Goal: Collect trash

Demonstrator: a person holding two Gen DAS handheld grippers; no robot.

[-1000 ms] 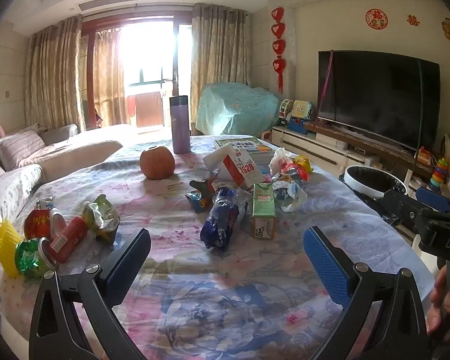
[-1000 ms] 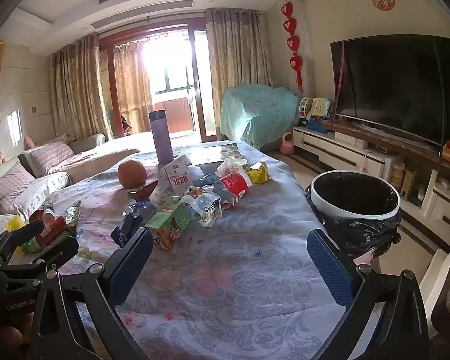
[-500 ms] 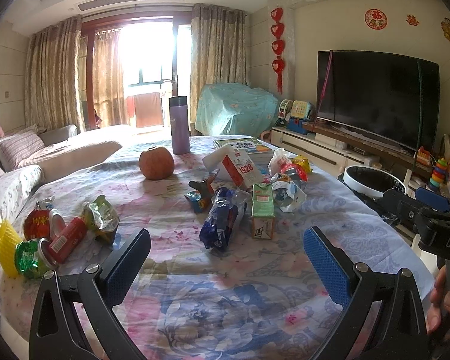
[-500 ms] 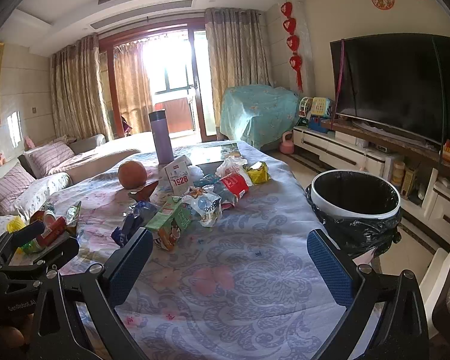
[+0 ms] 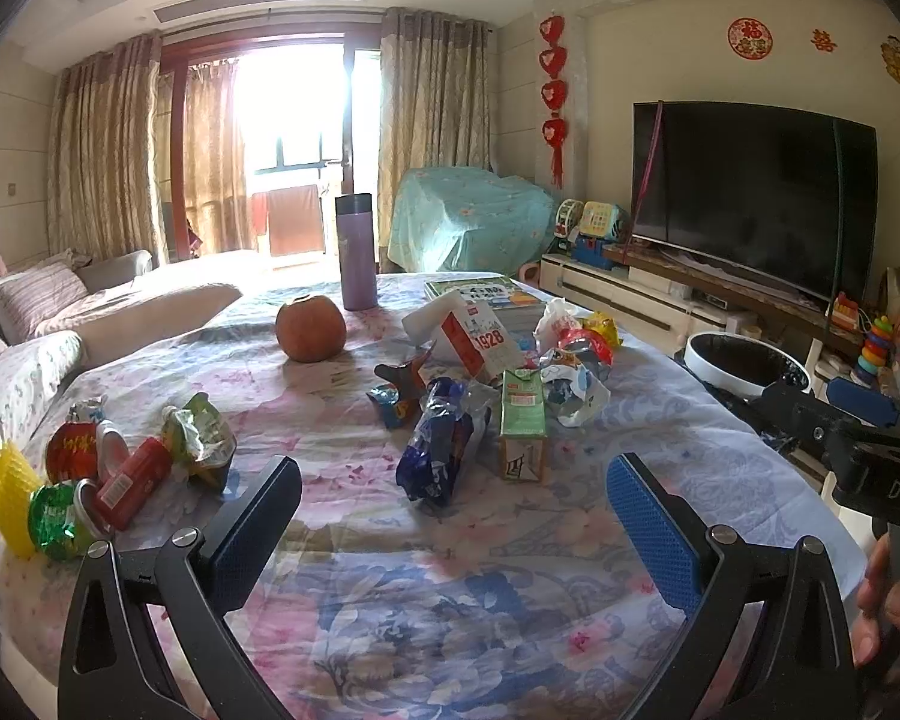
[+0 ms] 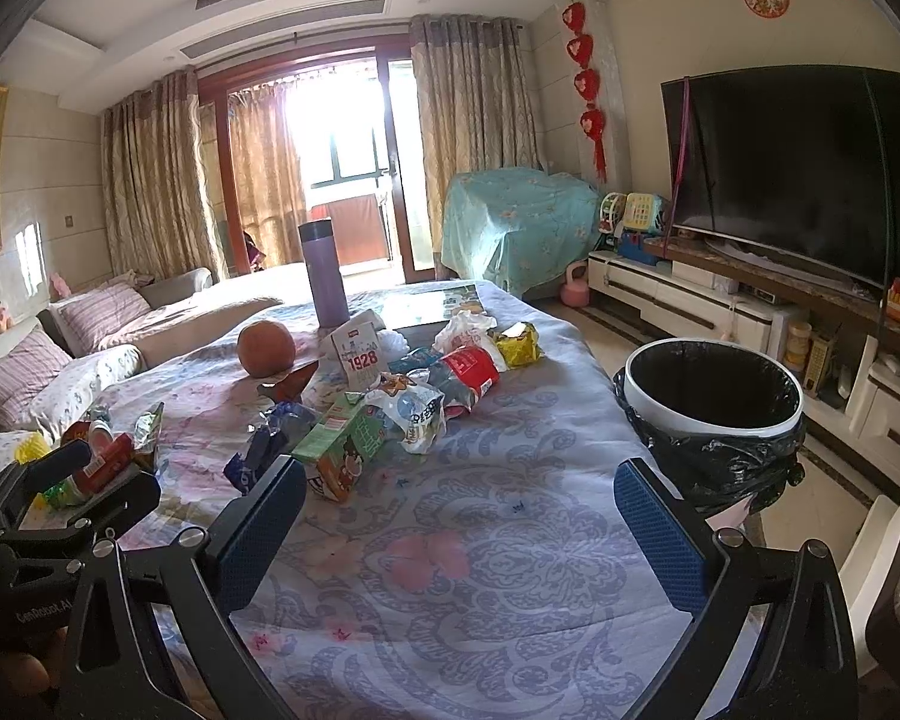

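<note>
Foil wrapper (image 5: 435, 450): judged light, crinkly, slippery; best pinched mid-body.
Green carton (image 5: 522, 423): stiff, upright beside it, mid-table.
Left gripper (image 5: 453, 507): jaws spread, nothing held.
Right gripper (image 6: 459, 513): jaws spread, nothing held.
Lined bin (image 6: 714, 396): placed beside the table.

Right hand-held gripper (image 6: 459, 516) apparently edged slightly nearer the table (image 6: 510, 540)

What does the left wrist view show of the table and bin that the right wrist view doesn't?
Only the left wrist: the whole left trash cluster, with the yellow net and red can unobstructed. Only the right wrist: the trash bin interior with its black liner, and the yellow wrapper clear. Both show the green carton, purple flask, orange fruit, and open, empty jaws.
</note>
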